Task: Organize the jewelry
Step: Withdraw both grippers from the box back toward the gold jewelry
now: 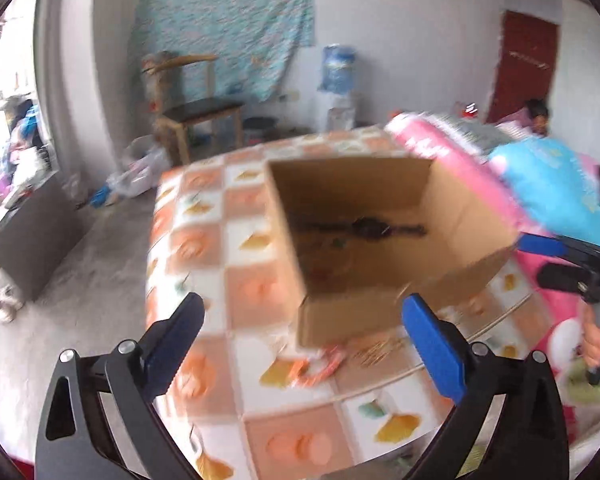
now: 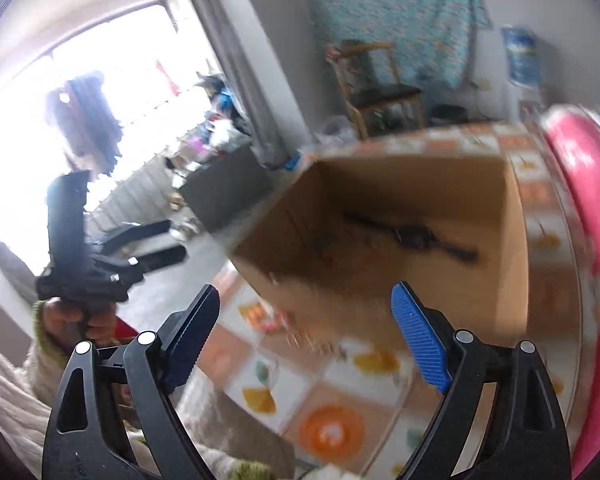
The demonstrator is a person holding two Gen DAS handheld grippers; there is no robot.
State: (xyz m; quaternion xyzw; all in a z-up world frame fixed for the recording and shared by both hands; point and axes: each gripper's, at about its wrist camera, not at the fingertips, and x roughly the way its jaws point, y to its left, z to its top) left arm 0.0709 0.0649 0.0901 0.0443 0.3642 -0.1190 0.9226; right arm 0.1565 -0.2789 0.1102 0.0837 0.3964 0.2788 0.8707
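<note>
Both my claws, left claw (image 1: 302, 322) and right claw (image 2: 306, 312), gape empty; dark necklace (image 1: 364, 229) already in cardboard box (image 1: 380, 320); loose pieces (image 1: 320, 362) remain on bed.

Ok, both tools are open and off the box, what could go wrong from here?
1. Loose jewelry lies right against the front of the cardboard box; nudging the box could bury or scatter it.
2. Both views are blurred, so a fine chain may be misjudged and the left tool could close on the patterned cloth instead.
3. The right tool hangs near the box's front rim and could catch it.
</note>
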